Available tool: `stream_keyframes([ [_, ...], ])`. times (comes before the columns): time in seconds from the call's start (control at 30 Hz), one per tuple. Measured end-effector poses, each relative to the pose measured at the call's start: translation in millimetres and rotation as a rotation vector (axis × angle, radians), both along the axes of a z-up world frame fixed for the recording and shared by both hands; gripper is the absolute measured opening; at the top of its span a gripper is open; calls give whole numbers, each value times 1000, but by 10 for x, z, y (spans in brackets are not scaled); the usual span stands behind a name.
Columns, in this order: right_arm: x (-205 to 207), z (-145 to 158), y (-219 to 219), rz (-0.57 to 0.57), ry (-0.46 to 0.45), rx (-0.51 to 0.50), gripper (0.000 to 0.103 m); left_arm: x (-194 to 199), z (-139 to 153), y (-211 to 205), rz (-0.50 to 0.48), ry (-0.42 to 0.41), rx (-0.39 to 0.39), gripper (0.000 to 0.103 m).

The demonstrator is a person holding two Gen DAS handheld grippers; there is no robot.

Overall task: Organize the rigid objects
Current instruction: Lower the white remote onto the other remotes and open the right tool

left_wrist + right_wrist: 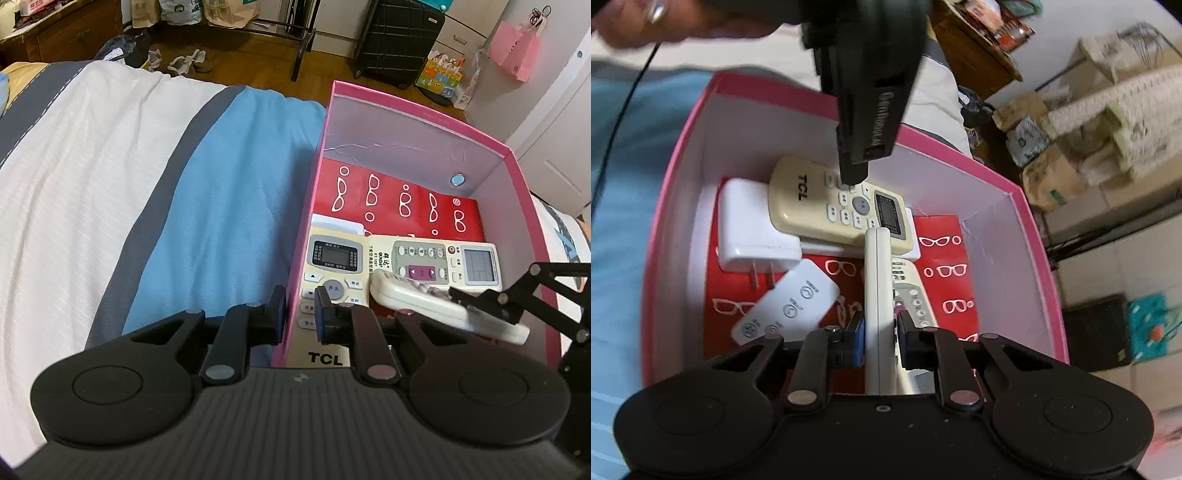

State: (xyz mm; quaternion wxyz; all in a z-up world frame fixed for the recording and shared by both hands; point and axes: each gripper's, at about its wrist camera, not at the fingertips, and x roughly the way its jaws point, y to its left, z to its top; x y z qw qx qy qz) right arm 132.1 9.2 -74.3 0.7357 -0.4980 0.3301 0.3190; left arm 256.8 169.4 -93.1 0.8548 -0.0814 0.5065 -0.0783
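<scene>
Right gripper, nearest the right wrist lens: 2 blue-padded fingers narrowed onto a slim white remote turned on edge. Left pad is against its side; the right pad looks to have a thin gap, so whether it presses I cannot tell. The remote runs forward from between the fingers, down into the pink box.

Under and just right of it lies a cream remote with grey buttons, partly hidden. Left of the fingers, a flat white remote lies tilted on the red liner printed with white glasses. Beyond that, a white plug adapter, prongs toward the camera. Touching it, a yellowed TCL remote rests partly on a white block.

Left gripper, from the left wrist view: jaws narrow, straddling the box's left wall, 1 finger outside over the blue cloth, 1 inside over the TCL remote. Whether they pinch the wall I cannot tell.

From this side the slim remote sits tilted above the box floor in the other gripper's black fingers. A second cream remote marked KT-109 lies crosswise behind it. The box stands on a bed with white and grey bedding.
</scene>
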Motion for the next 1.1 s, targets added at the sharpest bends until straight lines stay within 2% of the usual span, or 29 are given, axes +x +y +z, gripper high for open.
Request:
stream_keyframes([
  [0.1,87,146,-95,-51,93,106,33,-1,-3,-3,-3,0,2,13],
  [0.2,177,274,-249,-116,203,217,33,-9,2,-27,-10,-3,17,13],
  [0.3,246,325,-360,-159,285,286,33,-20,5,-43,-15,-5,24,14],
  [0.37,259,303,-394,-185,294,301,34,-16,8,-44,-11,-2,19,14],
  [0.43,291,254,-379,-211,252,289,43,-15,9,-43,-12,-2,18,14],
  [0.47,324,231,-357,-221,235,282,45,-15,9,-39,-12,-2,18,14],
  [0.63,491,109,-213,-234,247,259,52,-15,8,-37,-13,-3,17,14],
  [0.73,566,10,-157,-325,257,230,53,-18,6,-36,-14,-3,14,14],
  [0.87,625,35,-211,-419,300,285,55,-16,10,-26,-15,-4,11,15],
  [1.0,683,25,-285,-460,386,354,56,-13,11,-25,-17,-5,12,15],
  [1.1,684,75,-372,-475,475,412,52,-9,10,-28,-16,-4,13,15],
])
